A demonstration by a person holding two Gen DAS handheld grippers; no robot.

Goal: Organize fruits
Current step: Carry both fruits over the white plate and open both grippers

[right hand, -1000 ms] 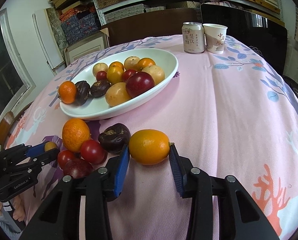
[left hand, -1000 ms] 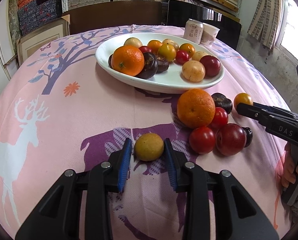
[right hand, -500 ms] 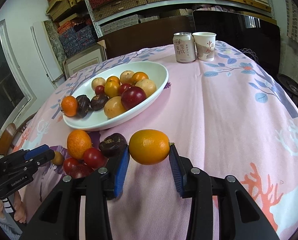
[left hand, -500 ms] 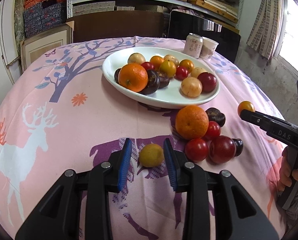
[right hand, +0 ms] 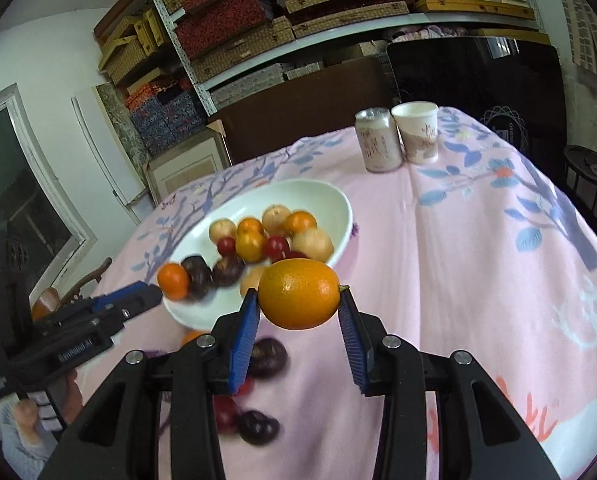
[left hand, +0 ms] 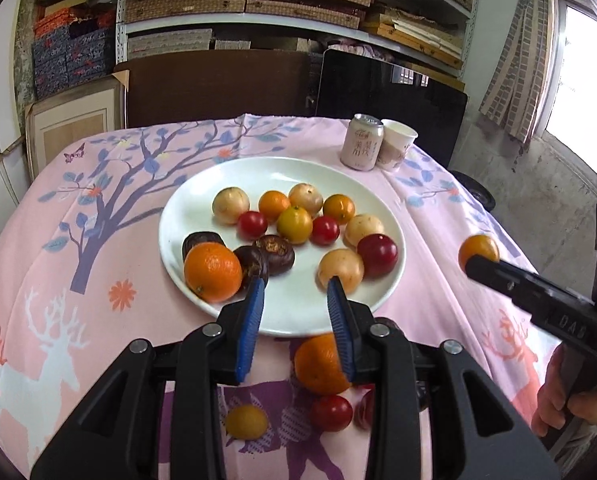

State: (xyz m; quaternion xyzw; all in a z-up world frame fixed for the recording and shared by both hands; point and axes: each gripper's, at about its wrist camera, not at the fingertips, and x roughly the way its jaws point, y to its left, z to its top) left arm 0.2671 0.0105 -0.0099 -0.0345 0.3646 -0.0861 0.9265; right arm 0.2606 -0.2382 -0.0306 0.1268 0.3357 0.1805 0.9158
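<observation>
Both grippers have risen since a second ago: the left gripper, which then straddled the small yellow fruit on the cloth, now hangs released and empty over the near rim of the white plate, that fruit left lying on the pink tablecloth at 6 o'clock beneath its fingers. The right gripper stays clenched on the orange kumquat, now carried in the air at 4 o'clock from the plate. Left-wrist view hides much of the loose pile: the big orange is half covered by a blue pad, and a red tomato beside it shows, while a darker fruit further right is cut off by the finger. Right-wrist view is motion-blurred, so the plate's fruits and the dark ones on the cloth are smeared. Only this view shows the kumquat whole; the left one catches just its top behind the black finger. A drink can and paper cup stand at the plate's 1 o'clock.
</observation>
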